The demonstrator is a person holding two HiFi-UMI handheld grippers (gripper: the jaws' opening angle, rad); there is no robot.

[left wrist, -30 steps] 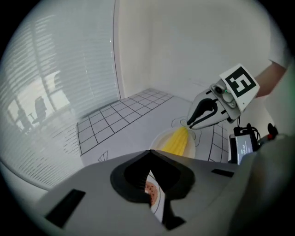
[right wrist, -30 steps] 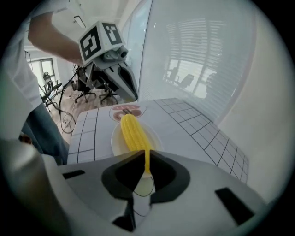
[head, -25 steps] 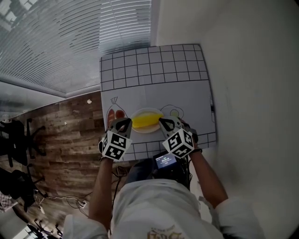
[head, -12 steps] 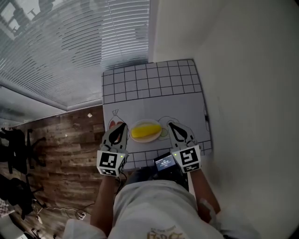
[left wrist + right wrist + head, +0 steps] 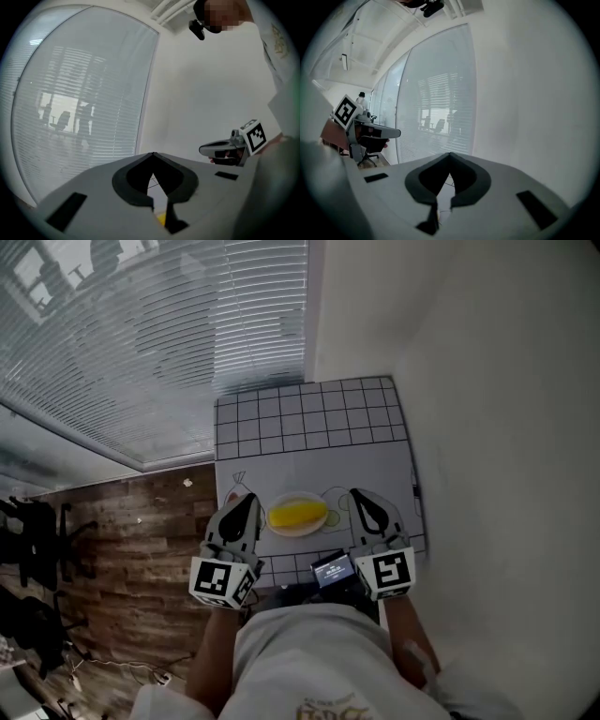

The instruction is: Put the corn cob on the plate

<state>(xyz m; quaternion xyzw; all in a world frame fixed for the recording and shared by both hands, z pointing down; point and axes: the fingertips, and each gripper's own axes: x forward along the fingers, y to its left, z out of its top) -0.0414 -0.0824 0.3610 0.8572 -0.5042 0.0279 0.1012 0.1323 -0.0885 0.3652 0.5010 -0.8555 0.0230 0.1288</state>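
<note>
I can see the corn cob (image 5: 298, 515) lying on its side on the small pale plate (image 5: 297, 532), yellow and easy to spot. The plate sits on a white mat (image 5: 309, 418) near the edge closest to the person. The far half of the mat has a grid of dark lines, and there are little line drawings beside the plate. The left tongs (image 5: 251, 499) are on the left of the plate and the right tongs (image 5: 355, 493) are on the right of it, so the corn lies between the two tips. Neither one touches the corn or the plate. Both tongs are squeezed shut with nothing held in them; each one's own camera shows the two tips meeting in a point. Both point away from the person, toward the white wall (image 5: 469, 381) and the window blinds (image 5: 141, 352). In the left gripper view a tiny bit of yellow peeks through the gap low down behind the closed tips. A small lit screen (image 5: 333, 568) sits at the person's waist between the two marker cubes, and a brown wood floor (image 5: 141, 540) lies to the left of the mat
</note>
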